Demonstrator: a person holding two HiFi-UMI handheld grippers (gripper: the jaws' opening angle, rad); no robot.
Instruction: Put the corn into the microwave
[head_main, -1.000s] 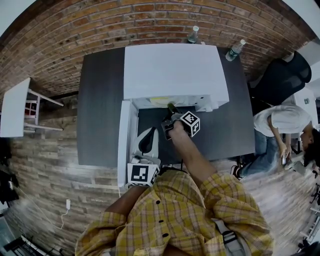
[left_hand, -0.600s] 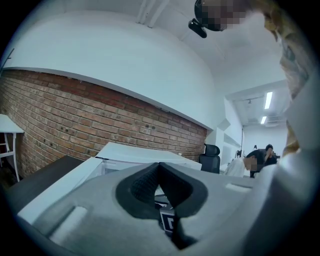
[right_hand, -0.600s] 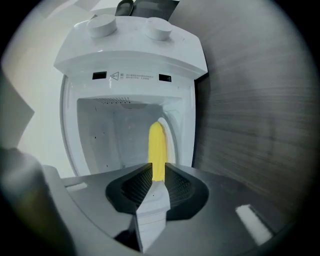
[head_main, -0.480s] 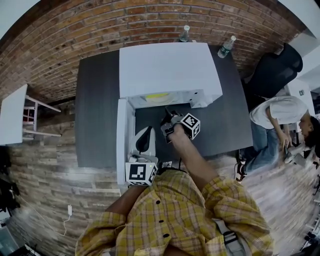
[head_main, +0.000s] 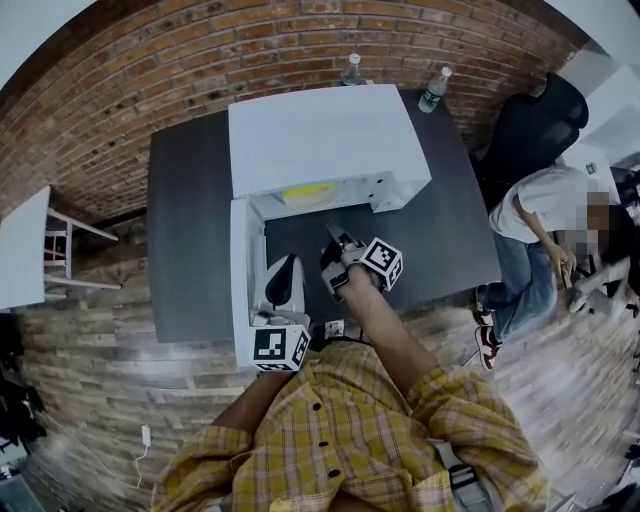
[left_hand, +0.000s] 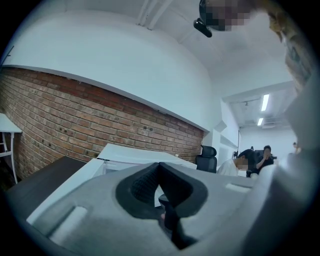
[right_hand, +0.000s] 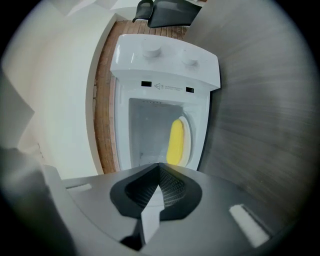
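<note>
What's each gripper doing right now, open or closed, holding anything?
Left gripper: closed, holding nothing.
Right gripper: closed, holding nothing; the corn lies in the microwave.

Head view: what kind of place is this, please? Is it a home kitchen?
Probably an office or lab workspace, not a home kitchen: the microwave stands on a dark table against a brick wall, and a black office chair stands at the table's end.

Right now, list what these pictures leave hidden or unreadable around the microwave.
- Head view: the top of the microwave hides its cavity; only a sliver of the corn shows.
- Right gripper view: the right gripper, shut and empty, cuts off the cavity's near floor; the panel print is too small.
- Left gripper view: the left gripper fills the lower half; no corn visible.
</note>
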